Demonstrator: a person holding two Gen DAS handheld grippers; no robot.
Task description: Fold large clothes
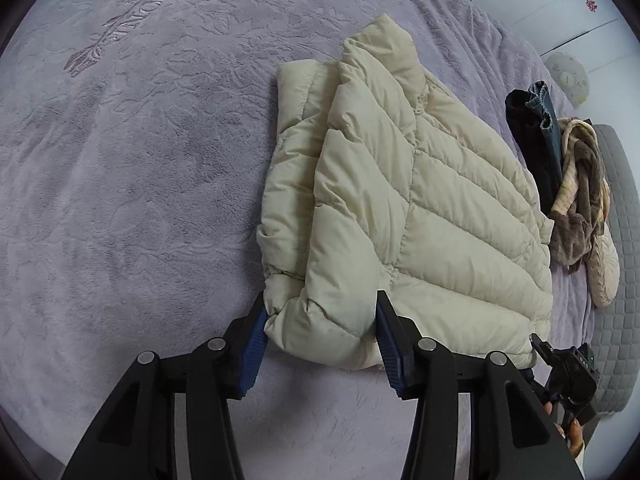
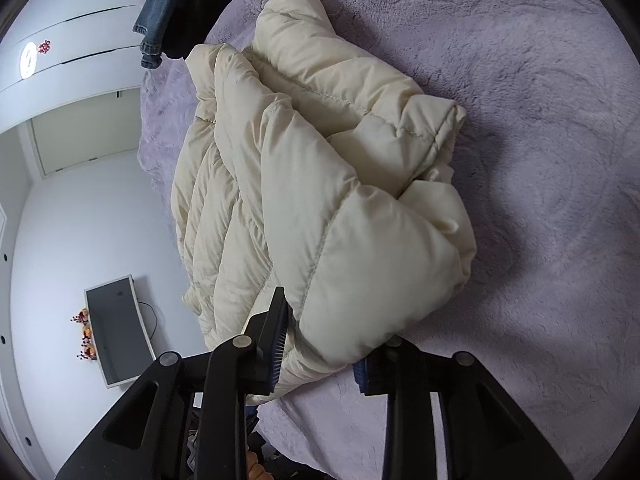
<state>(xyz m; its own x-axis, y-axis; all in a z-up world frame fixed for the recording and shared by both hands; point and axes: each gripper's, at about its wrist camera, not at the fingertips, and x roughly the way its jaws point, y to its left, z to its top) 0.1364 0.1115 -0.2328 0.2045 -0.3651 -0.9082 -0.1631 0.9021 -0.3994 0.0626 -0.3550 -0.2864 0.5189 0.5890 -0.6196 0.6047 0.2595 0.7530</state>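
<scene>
A cream quilted puffer jacket [image 1: 400,200] lies folded on a lilac fleece bedspread [image 1: 140,200]; it also shows in the right wrist view [image 2: 320,184]. My left gripper [image 1: 322,312] is open, its blue-padded jaws standing either side of the jacket's near left corner without squeezing it. My right gripper [image 2: 324,328] is open too, jaws wide around the jacket's near bulging edge; the right fingertip is hidden under the fabric. The right gripper also shows at the lower right of the left wrist view [image 1: 568,372].
A pile of other clothes [image 1: 560,168], dark jeans, a brown and cream garment, lies at the bed's right edge; the jeans [image 2: 168,8] show at the top of the right wrist view. A grey mattress edge [image 1: 624,280] is beyond. A monitor [image 2: 116,332] stands against the white wall.
</scene>
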